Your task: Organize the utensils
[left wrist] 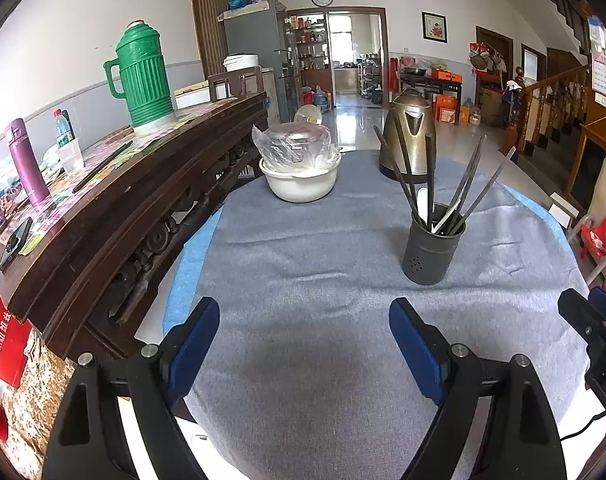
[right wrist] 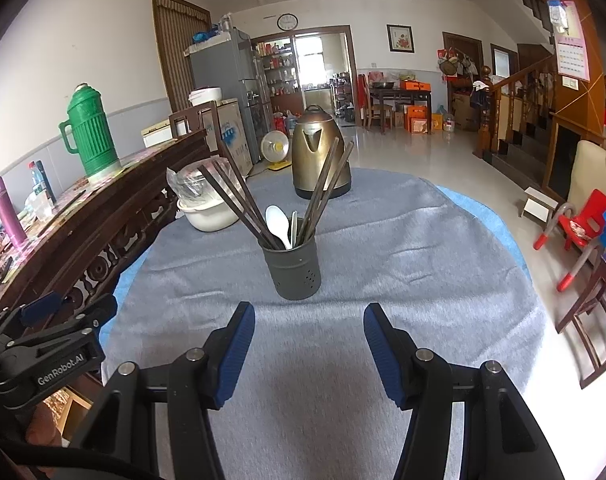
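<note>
A dark grey utensil holder stands upright on the grey cloth. Several dark chopsticks and white spoons lean out of it. My left gripper hovers open over bare cloth, with the holder ahead and to its right. In the right wrist view my right gripper is open too, its blue pads empty, and the holder stands just beyond them. The left gripper's body appears at that view's left edge; the right gripper's body shows at the left wrist view's right edge.
A brass kettle stands at the table's far side. Left of it sits a white bowl with a bagged metal pot on top. A dark wooden sideboard with a green thermos borders the table's left.
</note>
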The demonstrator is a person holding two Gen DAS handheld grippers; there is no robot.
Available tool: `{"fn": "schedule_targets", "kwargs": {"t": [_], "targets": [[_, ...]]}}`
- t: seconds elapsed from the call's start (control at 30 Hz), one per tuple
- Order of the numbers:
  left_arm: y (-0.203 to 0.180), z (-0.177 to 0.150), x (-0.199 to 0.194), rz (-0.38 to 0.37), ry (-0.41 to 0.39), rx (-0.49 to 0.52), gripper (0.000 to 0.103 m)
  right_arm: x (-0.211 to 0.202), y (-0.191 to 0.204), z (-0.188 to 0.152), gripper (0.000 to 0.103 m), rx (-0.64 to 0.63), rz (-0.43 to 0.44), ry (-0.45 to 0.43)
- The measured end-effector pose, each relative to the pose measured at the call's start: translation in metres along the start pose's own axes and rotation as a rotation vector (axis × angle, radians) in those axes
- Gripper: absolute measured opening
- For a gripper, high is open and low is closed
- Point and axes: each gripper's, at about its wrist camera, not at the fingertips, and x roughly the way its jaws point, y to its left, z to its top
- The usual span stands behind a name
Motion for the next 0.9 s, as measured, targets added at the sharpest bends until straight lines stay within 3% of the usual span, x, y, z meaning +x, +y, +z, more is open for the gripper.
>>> {"fn": "schedule_targets", "kwargs": {"t": [0.9], "targets": [[0.001, 0.011, -0.023, -0.017, -0.051, -0.025, 0.087, -0.016, 0.01, 0.011, 0.06, -0.014, 0.013, -0.018]]}}
